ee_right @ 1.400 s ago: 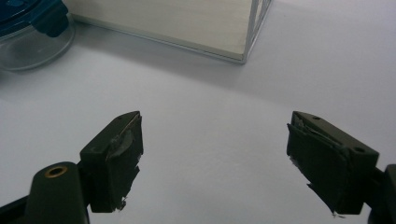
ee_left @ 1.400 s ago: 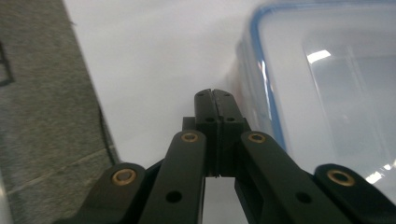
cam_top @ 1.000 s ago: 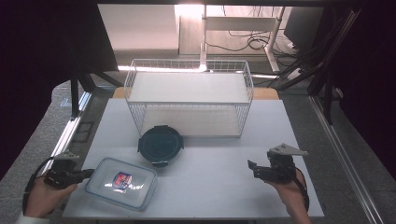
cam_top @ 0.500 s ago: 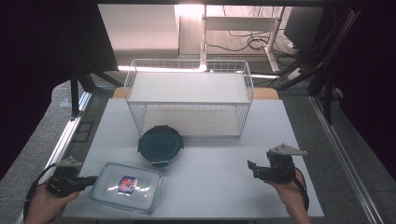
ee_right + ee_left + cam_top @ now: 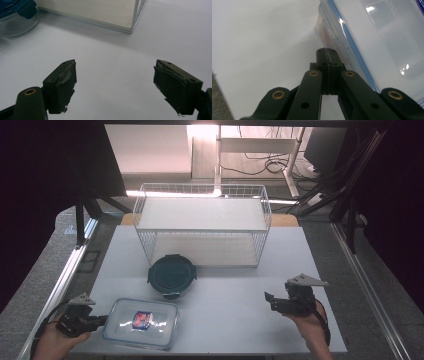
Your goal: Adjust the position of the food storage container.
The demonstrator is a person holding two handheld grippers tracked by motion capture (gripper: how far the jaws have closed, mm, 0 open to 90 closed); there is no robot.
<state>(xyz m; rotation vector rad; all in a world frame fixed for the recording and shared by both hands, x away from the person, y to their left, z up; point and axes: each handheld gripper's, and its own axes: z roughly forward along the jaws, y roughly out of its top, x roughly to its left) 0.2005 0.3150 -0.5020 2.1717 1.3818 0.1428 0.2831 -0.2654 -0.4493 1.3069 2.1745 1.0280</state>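
The left hand-held gripper (image 5: pixel 100 321), its jaws clenched together with nothing between them, sits low on the white bench (image 5: pixel 225 310) with its tip at the left short side of a clear rectangular container (image 5: pixel 141 322), which lies at the bench's front-left corner under a blue-sealed lid; whether the tip actually touches the wall cannot be told. In the left gripper view that tip (image 5: pixel 326 53) lies just beside the lid's rim. A push from closed jaws, off the container's centre line, looks likely to spin it rather than slide it straight, or to ride up and slip over the lid edge. The round dark-lidded container (image 5: pixel 171 275) and the wire rack (image 5: pixel 202 222) stand close behind, in the path of a skewed shove. The right hand-held gripper (image 5: pixel 272 302) hovers released, well apart, too far to steady anything.
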